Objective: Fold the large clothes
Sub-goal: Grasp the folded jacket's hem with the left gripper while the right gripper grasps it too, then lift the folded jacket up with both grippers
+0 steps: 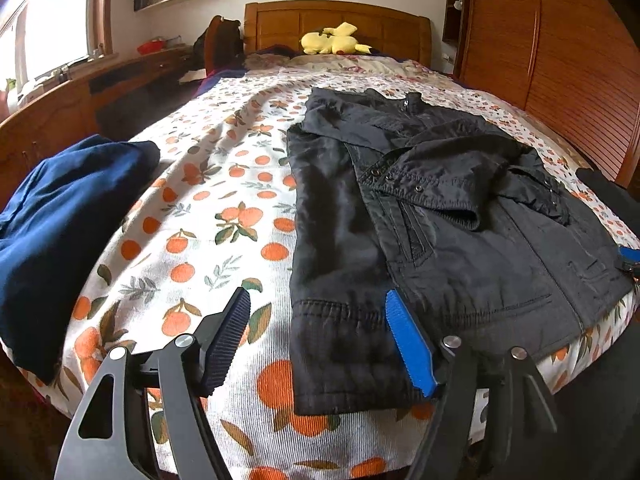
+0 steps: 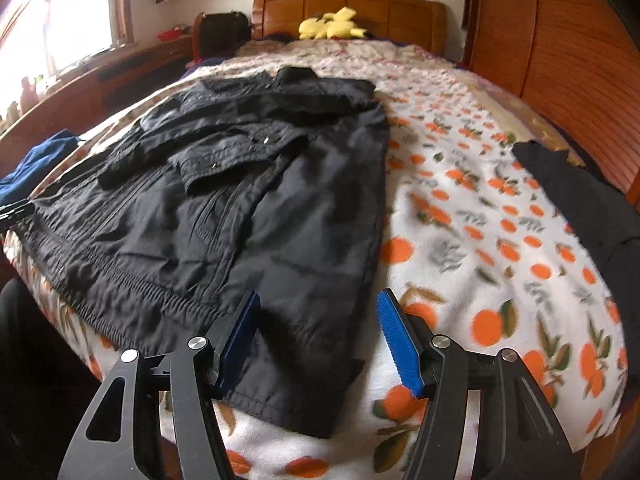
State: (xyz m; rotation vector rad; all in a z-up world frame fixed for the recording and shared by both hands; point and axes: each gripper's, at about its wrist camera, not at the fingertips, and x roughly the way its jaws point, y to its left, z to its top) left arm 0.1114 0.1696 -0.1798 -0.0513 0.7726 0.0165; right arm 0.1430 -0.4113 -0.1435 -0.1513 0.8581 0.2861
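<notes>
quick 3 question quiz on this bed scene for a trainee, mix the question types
1. True or false: the jacket is gripped by the left gripper.
2. The blue garment lies on which side of the jacket in the left wrist view: A left, B right?
3. What yellow thing sits by the headboard?

Key: 1 false, both grippers' jaws are open, the right gripper too. 2 A. 3 a plush toy.

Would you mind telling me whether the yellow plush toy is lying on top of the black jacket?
No, the yellow plush toy rests by the headboard, well apart from the black jacket.
</notes>
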